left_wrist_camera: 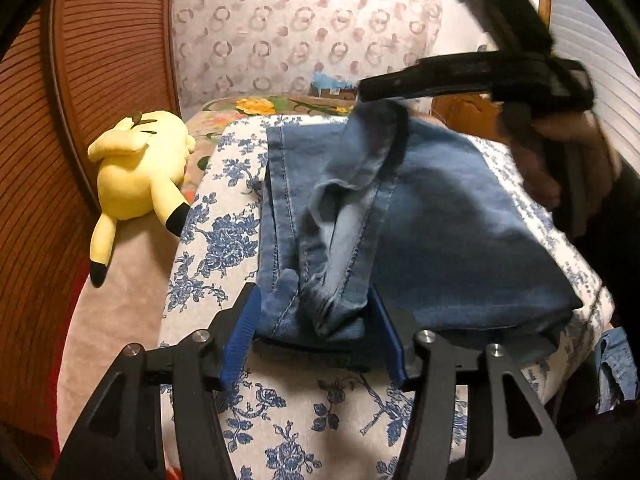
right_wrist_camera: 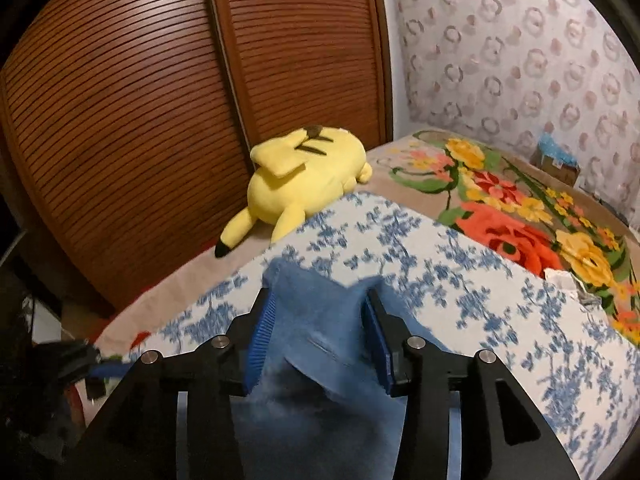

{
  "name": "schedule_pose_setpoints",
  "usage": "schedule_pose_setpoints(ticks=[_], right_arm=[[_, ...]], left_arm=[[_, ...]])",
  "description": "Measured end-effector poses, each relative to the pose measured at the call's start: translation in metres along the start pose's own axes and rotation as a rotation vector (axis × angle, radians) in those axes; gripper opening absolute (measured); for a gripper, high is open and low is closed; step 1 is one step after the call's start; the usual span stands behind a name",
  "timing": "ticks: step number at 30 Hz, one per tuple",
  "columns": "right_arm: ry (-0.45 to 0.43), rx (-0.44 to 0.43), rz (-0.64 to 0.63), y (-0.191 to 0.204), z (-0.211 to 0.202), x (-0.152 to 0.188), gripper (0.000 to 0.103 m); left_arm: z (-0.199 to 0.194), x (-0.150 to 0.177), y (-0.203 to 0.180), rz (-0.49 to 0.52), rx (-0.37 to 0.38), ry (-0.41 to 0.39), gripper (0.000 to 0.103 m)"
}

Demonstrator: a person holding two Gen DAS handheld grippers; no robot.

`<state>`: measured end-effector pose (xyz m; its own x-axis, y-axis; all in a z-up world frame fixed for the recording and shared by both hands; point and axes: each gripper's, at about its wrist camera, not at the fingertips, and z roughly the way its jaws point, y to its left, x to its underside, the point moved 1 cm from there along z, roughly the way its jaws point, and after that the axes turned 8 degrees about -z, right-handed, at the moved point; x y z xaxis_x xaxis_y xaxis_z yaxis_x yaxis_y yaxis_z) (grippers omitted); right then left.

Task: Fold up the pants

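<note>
Now loose jeans point(left_wrist_camera: 436, 216) between tongs point(left_wrist_camera: 316, 332)

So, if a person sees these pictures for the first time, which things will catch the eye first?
Probably the yellow plush toy, lying on the bed beside the brown slatted wardrobe doors. Next the blue jeans, partly folded on the blue-flowered white cloth, with denim between the blue pads of both grippers. Behind them, the blanket with big red and yellow flowers stands out.

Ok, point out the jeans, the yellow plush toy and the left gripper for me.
jeans point(left_wrist_camera: 440, 216), left wrist view, on the flat folded denim panel.
yellow plush toy point(right_wrist_camera: 304, 184), right wrist view, on its back.
left gripper point(left_wrist_camera: 316, 320), left wrist view, midway between its blue fingertips.
</note>
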<state>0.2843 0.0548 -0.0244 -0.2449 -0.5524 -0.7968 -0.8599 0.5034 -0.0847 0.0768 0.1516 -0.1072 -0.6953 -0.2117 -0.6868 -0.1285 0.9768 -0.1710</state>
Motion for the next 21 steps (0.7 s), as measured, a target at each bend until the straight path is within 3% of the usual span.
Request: schedule_pose_setpoints(ticks=[6, 12, 18, 21], right_arm=[[-0.022, 0.100, -0.051, -0.008, -0.035, 0.026, 0.046], [0.039, 0.183, -0.078, -0.012, -0.024, 0.041, 0.046], [0.101, 0.194, -0.175, 0.016, 0.012, 0.022, 0.046], [0.083, 0.162, -0.184, 0.030, 0.026, 0.003, 0.046]], left_arm=[[0.004, 0.000, 0.008, -0.013, -0.021, 0.005, 0.057], [-0.003, -0.001, 0.026, -0.046, -0.067, -0.027, 0.057], [-0.004, 0.000, 0.035, -0.064, -0.067, -0.027, 0.058], [-0.009, 0.000, 0.035, -0.067, -0.056, -0.034, 0.058]])
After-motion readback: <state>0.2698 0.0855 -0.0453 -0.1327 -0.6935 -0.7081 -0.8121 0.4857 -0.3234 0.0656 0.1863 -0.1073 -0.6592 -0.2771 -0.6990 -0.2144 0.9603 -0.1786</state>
